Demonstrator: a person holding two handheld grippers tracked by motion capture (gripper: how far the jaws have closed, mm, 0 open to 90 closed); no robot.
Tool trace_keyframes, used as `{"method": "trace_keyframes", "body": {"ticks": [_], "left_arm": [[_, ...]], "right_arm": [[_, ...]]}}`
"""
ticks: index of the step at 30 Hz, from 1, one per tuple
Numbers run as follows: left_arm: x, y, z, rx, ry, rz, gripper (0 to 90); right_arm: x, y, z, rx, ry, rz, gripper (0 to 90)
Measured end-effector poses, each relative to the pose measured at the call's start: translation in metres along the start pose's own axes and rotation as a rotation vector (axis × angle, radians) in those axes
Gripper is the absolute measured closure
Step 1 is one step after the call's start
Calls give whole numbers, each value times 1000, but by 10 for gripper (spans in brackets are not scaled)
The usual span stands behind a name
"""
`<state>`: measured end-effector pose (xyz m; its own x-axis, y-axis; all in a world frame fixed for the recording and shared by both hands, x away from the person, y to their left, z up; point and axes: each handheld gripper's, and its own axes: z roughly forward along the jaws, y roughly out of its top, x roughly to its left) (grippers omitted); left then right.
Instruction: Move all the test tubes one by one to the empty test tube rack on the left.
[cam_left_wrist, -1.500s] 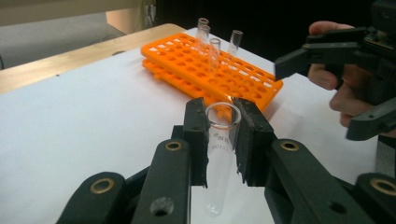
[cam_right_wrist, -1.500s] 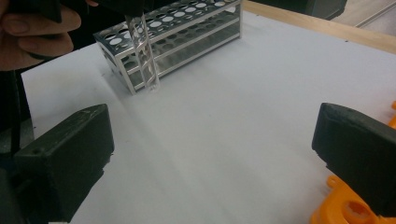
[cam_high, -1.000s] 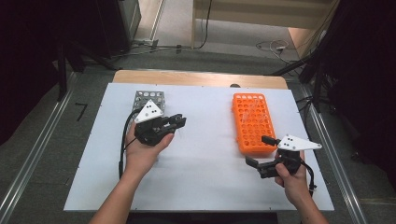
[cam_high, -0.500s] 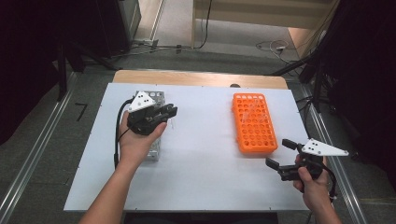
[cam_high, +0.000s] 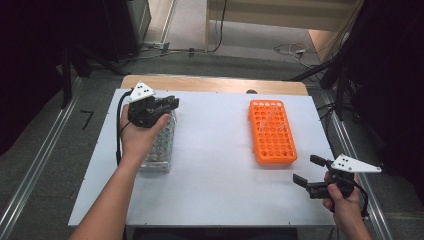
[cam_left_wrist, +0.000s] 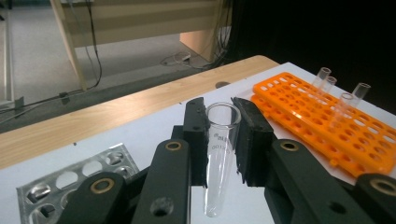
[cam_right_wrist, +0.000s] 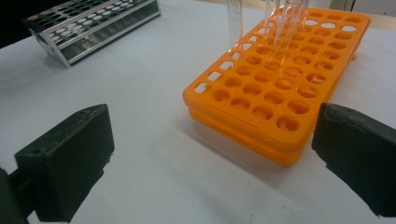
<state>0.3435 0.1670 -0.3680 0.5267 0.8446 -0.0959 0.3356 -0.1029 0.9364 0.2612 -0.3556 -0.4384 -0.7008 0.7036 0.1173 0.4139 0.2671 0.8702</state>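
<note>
Left tongs (cam_left_wrist: 219, 140) are clamped on a clear glass test tube (cam_left_wrist: 218, 158), held upright between the black pads above the far end of the metal rack (cam_high: 159, 145) at the left of the desk (cam_high: 220, 165). Right tongs (cam_high: 311, 176) hang wide open and hold nothing, low over the near right corner, near the orange rack (cam_high: 272, 131), where a few more tubes (cam_left_wrist: 340, 95) stand at its far end.

My worry is the grip: the pads pinch the tube just under its rim, and most of its length hangs free below. A quick swing across the desk could make it pivot or slide out, and glass dropped here would likely crack. If it is bound for the orange rack, a tilted tube could catch a hole's edge or knock its neighbours. Squeezing harder risks breaking it.
</note>
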Motion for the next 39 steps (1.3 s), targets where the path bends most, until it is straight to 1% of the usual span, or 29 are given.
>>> {"method": "trace_keyframes", "body": {"ticks": [5,9,14,16,18,23,28,30,31,33,35,39], "left_arm": [[12,5,9,-9,13,-16,763],[19,10,15,-7,35,-6,763],[33,12,21,-14,65,-46,763],[39,12,24,-14,87,-58,763],[44,11,27,-14,94,-73,763],[52,12,35,-18,121,-81,763],[62,8,47,-21,163,-89,763],[68,9,52,-9,170,-104,763],[70,11,55,-9,176,-104,763],[71,16,58,-23,191,-100,763],[71,20,61,-27,196,-96,763],[71,19,69,-8,203,-88,763]], "right_arm": [[-3,-2,2,3,-3,-2,0],[-3,-3,4,7,-6,-4,0],[-2,-3,5,16,-7,-8,0],[-2,-4,6,23,-5,-11,0],[-2,-4,6,24,-6,-12,0],[-2,-4,7,24,-6,-13,0],[-2,-4,8,26,-7,-12,0],[-2,-4,8,27,-7,-12,0],[-3,-4,8,28,-7,-11,0],[-3,-5,7,28,-10,-9,0],[-4,-5,7,27,-9,-8,0],[-5,-5,6,28,-11,-8,0]]}}
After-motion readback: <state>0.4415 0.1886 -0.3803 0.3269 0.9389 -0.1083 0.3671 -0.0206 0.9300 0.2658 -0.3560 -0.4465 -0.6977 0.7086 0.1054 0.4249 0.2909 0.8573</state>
